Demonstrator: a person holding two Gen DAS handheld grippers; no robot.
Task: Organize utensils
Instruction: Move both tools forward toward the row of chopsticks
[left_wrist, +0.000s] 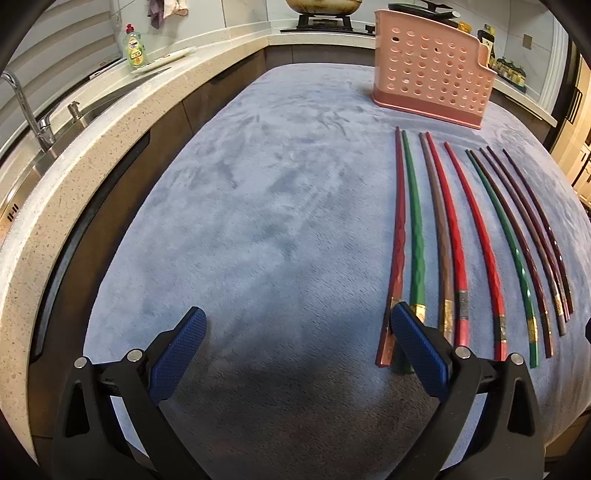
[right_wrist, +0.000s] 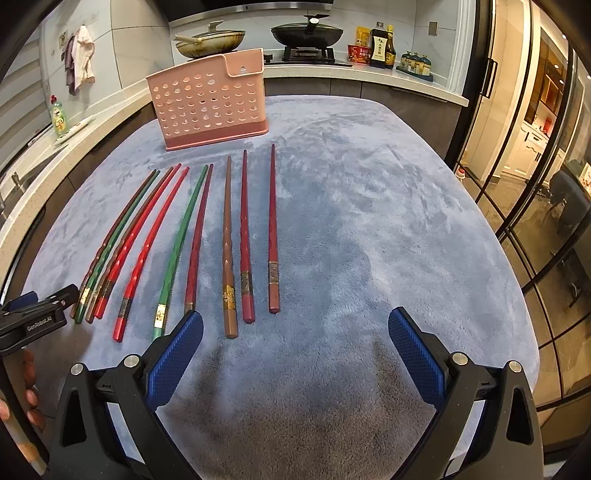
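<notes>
Several chopsticks in red, green, brown and dark maroon lie side by side on a blue-grey cloth (left_wrist: 258, 206), tips pointing away; they show at the right of the left wrist view (left_wrist: 452, 236) and left of centre in the right wrist view (right_wrist: 229, 243). A pink perforated utensil holder (left_wrist: 430, 74) stands upright behind them; it also shows in the right wrist view (right_wrist: 212, 107). My left gripper (left_wrist: 297, 325) is open and empty, its right finger over the near ends of the leftmost chopsticks. My right gripper (right_wrist: 295, 328) is open and empty, just right of the row's near ends.
A stone counter with a sink and tap (left_wrist: 33, 122) runs along the left, with a green soap bottle (left_wrist: 136, 48). A stove with pans (right_wrist: 306, 33) and sauce bottles (right_wrist: 380, 48) are behind the table. Glass doors (right_wrist: 535, 166) stand at the right. My left gripper's body (right_wrist: 33, 321) shows at the right view's left edge.
</notes>
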